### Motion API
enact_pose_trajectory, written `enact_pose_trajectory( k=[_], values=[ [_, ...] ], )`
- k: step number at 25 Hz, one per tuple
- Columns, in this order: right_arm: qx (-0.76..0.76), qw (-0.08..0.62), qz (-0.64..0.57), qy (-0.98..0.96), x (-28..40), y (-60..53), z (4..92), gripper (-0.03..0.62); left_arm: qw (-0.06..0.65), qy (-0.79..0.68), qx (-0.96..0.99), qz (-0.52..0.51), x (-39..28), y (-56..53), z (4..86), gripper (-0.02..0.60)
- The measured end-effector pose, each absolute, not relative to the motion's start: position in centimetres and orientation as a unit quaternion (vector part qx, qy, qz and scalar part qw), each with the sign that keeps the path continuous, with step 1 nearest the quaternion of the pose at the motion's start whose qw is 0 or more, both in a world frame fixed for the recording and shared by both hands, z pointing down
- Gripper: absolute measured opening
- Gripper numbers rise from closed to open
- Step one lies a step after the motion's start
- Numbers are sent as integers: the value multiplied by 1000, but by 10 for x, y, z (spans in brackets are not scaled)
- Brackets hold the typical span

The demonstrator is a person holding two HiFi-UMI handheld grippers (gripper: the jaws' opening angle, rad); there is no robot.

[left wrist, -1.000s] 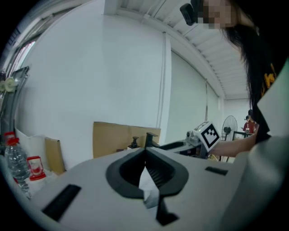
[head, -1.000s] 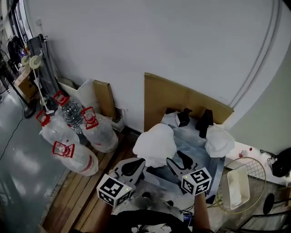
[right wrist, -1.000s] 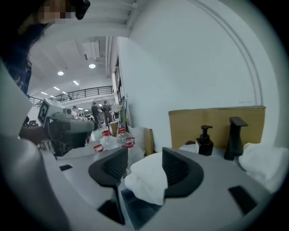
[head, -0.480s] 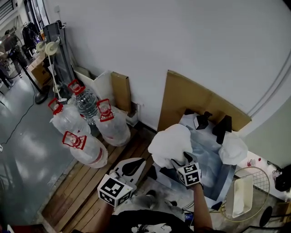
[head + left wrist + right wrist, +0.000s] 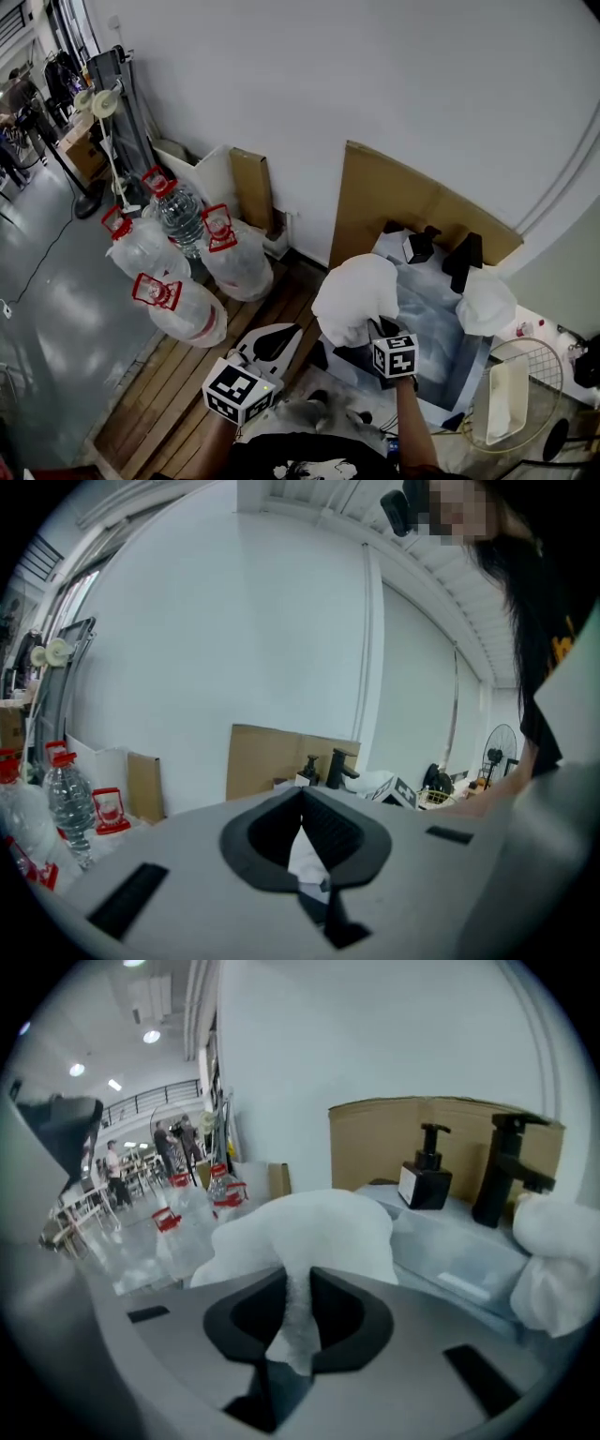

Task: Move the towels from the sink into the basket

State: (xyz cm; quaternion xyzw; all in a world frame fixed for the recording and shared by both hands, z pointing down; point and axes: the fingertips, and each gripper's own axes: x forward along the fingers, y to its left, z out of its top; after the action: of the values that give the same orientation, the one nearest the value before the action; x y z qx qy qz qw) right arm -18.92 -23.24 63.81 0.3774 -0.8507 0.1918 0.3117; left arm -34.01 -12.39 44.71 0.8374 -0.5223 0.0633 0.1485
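"At the sink (image 5: 436, 323) edge nearest the water bottles (image 5: 178, 225) — what has the right tool (image 5: 380, 328) got?"

"A fold of the big white towel (image 5: 356, 292). Its jaws are closing, already nearly together, with the cloth pinched between the pads. The bulk of the towel is bunched up just beyond the tips, heaped on the sink's rim."

"And the left tool (image 5: 270, 339)?"

"Low, over the wooden floor (image 5: 178, 394), apart from the sink. Its jaws meet at the tips and grip nothing."

"Any other towel?"

"A second towel (image 5: 485, 302) — crumpled at the opposite side of the sink, just beside the black tap (image 5: 466, 251). A soap bottle (image 5: 417, 247) stands next to the tap, in front of a sheet of cardboard (image 5: 394, 192) leaning on the wall."

"Where's the basket?"

"The wire basket (image 5: 544, 361) sits past the second towel, on the person's right, near the sink. A white tray (image 5: 506, 398) lies inside it."
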Motion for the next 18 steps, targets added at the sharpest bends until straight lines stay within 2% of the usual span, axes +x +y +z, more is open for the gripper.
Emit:
enact_pose_trajectory(
  k=[7, 18],
  values=[
    [392, 193, 244, -866, -174, -235, 572, 46, 144, -498, 853, 63, -313, -133, 443, -2],
    [406, 94, 216, -883, -120, -213, 472, 44, 134, -446, 883, 57, -248, -154, 431, -2]
  ],
)
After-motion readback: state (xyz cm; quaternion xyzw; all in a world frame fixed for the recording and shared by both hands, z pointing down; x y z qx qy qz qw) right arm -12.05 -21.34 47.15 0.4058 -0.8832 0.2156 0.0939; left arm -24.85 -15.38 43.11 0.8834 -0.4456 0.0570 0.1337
